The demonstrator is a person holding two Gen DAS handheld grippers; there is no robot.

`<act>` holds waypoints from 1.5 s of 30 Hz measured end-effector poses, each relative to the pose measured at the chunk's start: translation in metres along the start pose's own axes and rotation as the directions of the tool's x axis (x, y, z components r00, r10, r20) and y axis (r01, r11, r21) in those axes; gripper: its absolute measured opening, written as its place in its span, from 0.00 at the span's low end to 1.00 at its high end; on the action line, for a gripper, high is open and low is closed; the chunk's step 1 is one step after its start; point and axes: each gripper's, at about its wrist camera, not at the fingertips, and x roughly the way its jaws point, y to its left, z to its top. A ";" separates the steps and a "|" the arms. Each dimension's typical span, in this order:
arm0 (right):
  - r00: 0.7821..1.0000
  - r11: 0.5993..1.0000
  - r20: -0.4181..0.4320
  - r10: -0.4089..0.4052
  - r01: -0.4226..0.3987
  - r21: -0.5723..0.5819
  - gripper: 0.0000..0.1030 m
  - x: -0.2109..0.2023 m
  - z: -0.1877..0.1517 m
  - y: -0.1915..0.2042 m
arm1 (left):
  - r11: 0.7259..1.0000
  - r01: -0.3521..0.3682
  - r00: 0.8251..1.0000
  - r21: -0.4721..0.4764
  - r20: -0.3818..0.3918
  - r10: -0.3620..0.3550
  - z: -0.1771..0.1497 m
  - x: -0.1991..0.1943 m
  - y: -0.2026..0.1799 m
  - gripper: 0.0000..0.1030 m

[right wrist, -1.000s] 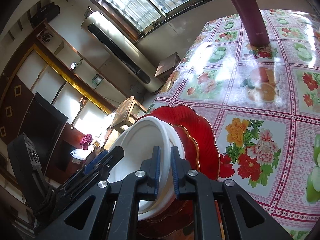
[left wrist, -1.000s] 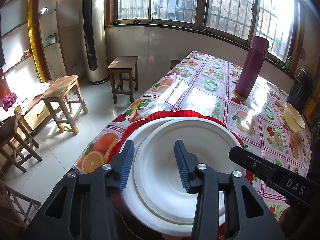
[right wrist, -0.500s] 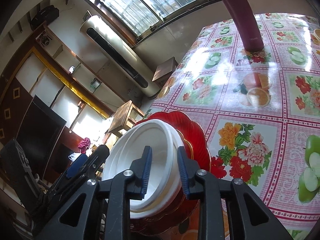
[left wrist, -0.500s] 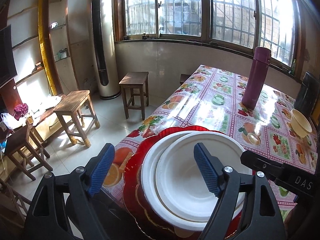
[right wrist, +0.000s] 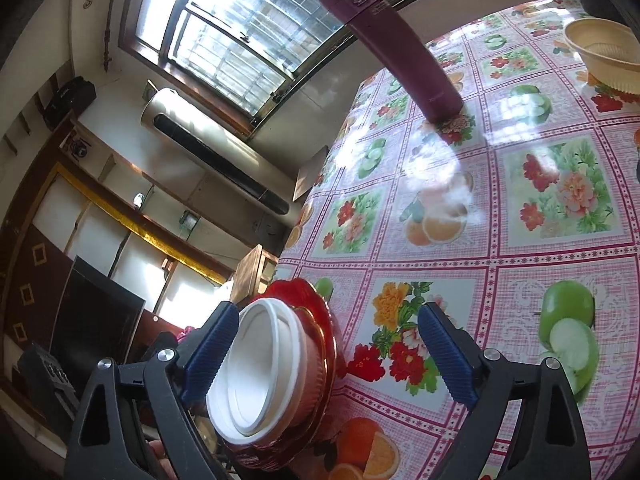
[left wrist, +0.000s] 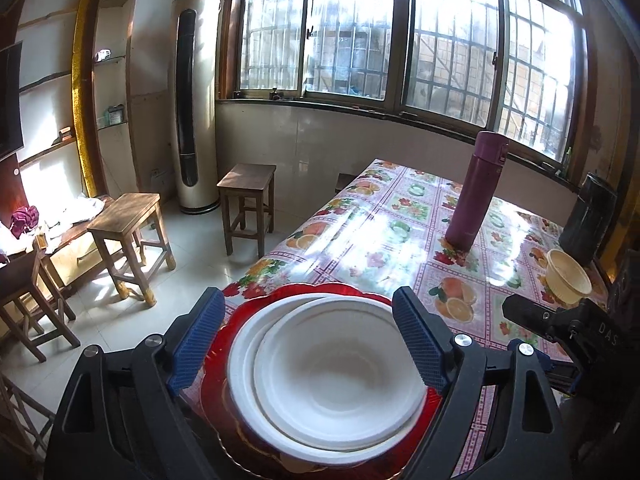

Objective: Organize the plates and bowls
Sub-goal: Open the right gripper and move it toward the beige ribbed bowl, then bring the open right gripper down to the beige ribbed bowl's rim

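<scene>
White plates (left wrist: 320, 364) on red plate (left wrist: 224, 420) sit right btwn left gripper (left wrist: 308, 344) pads, both grippers wide open, empty; right gripper (right wrist: 332, 356) has stack off its left pad.

The left gripper (left wrist: 307, 336) has black angular arms. Its fingers (left wrist: 416, 340) carry ribbed blue pads and silver screws. The right gripper (right wrist: 327, 356) looks identical.

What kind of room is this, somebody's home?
Most likely a home dining room: a table under a fruit-and-flower oilcloth with stacked plates and a flask, wooden stools on a tiled floor, and a standing air conditioner beside barred windows.
</scene>
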 end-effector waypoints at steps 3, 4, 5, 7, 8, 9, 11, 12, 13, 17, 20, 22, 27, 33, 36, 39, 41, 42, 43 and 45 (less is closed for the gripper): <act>0.999 0.999 0.052 -0.006 0.005 0.034 0.92 -0.017 0.015 -0.019 | 0.999 0.038 0.999 0.016 -0.003 -0.038 0.004 -0.002 -0.017 0.86; 0.997 0.999 0.072 -0.011 0.008 0.043 0.92 -0.024 0.021 -0.026 | 0.998 0.048 0.999 0.030 -0.001 -0.048 0.006 -0.002 -0.025 0.86; 0.995 0.999 0.093 -0.017 0.012 0.049 0.92 -0.031 0.028 -0.033 | 0.997 0.056 0.998 0.045 0.000 -0.056 0.008 -0.003 -0.033 0.86; 0.990 0.998 0.141 -0.031 0.023 0.058 0.92 -0.046 0.042 -0.046 | 0.995 0.072 0.997 0.076 0.003 -0.072 0.010 -0.003 -0.050 0.87; 0.985 0.998 0.166 -0.039 0.030 0.059 0.92 -0.054 0.049 -0.052 | 0.992 0.082 0.997 0.091 0.004 -0.083 0.011 -0.004 -0.061 0.88; 0.980 0.998 0.194 -0.049 0.039 0.056 0.92 -0.063 0.056 -0.058 | 0.990 0.090 0.996 0.107 0.005 -0.091 0.012 -0.004 -0.071 0.90; 0.964 0.997 0.256 -0.073 0.063 0.044 0.93 -0.081 0.069 -0.071 | 0.984 0.107 0.994 0.143 0.005 -0.109 0.015 -0.004 -0.092 0.92; 0.954 0.996 0.288 -0.086 0.079 0.038 0.94 -0.091 0.075 -0.076 | 0.981 0.115 0.993 0.159 0.006 -0.117 0.016 -0.004 -0.102 0.93; 0.943 0.995 0.318 -0.099 0.094 0.032 0.94 -0.100 0.080 -0.082 | 0.977 0.122 0.992 0.175 0.009 -0.126 0.017 -0.004 -0.113 0.96; 0.898 0.988 0.412 -0.152 0.151 0.034 0.95 -0.134 0.101 -0.108 | 0.960 0.152 0.987 0.234 0.015 -0.160 0.023 0.000 -0.155 1.00; 0.865 0.984 0.468 -0.178 0.159 0.080 0.96 -0.160 0.111 -0.131 | 0.947 0.173 0.983 0.272 0.011 -0.183 0.024 0.005 -0.189 1.00; 0.844 0.979 0.498 -0.201 0.164 0.118 0.97 -0.173 0.119 -0.146 | 0.937 0.185 0.981 0.297 0.007 -0.195 0.025 0.010 -0.210 1.00; 0.813 0.965 0.528 -0.245 0.151 0.216 0.97 -0.196 0.129 -0.182 | 0.910 0.210 0.975 0.358 -0.009 -0.221 0.024 0.019 -0.261 1.00; 0.795 0.951 0.546 -0.263 0.120 0.284 0.97 -0.212 0.131 -0.204 | 0.880 0.250 0.967 0.405 -0.051 -0.251 0.018 0.029 -0.305 1.00; 0.799 0.947 0.538 -0.267 0.114 0.301 0.97 -0.212 0.131 -0.209 | 0.872 0.260 0.965 0.414 -0.073 -0.253 0.016 0.037 -0.322 1.00; 0.801 0.945 0.533 -0.271 0.117 0.305 0.97 -0.211 0.131 -0.211 | 0.867 0.271 0.962 0.418 -0.101 -0.252 0.014 0.046 -0.333 1.00; 0.805 0.945 0.527 -0.272 0.120 0.304 0.97 -0.210 0.133 -0.210 | 0.868 0.274 0.962 0.414 -0.119 -0.247 0.011 0.052 -0.340 1.00; 0.806 0.945 0.525 -0.273 0.123 0.303 0.97 -0.209 0.133 -0.210 | 0.868 0.277 0.961 0.411 -0.127 -0.246 0.010 0.056 -0.341 1.00; 0.807 0.945 0.522 -0.275 0.126 0.303 0.97 -0.208 0.134 -0.211 | 0.869 0.282 0.959 0.406 -0.134 -0.248 0.010 0.059 -0.343 1.00; 0.809 0.944 0.516 -0.280 0.132 0.304 0.97 -0.206 0.135 -0.211 | 0.871 0.278 0.960 0.406 -0.143 -0.240 0.009 0.066 -0.349 1.00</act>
